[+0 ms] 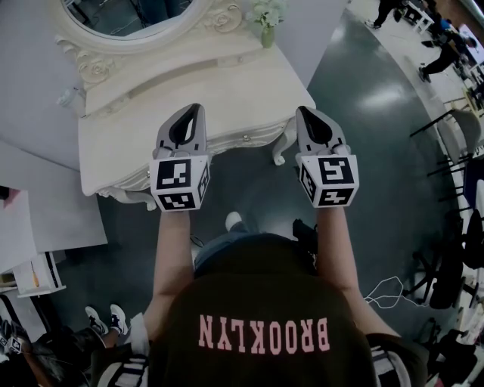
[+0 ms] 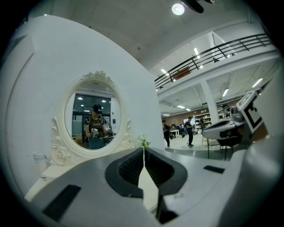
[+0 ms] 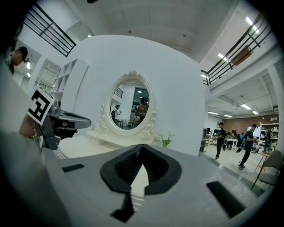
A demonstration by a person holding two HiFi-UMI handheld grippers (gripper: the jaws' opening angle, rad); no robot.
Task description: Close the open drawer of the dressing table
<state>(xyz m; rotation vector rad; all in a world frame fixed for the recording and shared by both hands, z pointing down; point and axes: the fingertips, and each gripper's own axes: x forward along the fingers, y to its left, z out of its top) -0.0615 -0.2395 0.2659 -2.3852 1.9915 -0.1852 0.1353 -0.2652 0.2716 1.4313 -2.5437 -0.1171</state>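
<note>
Dressing table (image 1: 162, 113) beyond left claw (image 1: 192, 110) and right claw (image 1: 305, 113); "BROOKLYN" on shirt (image 1: 265, 295)

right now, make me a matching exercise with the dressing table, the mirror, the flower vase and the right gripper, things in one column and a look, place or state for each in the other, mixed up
Things:
1. dressing table
2. mirror
3. flower vase
4. right gripper

Descriptions:
a. jaws together, nothing between them
b. oval, in a carved frame
c. cream, with curved legs
d. stands on the tabletop, to the right of the mirror

Pairs: 1-c, 2-b, 3-d, 4-a
</note>
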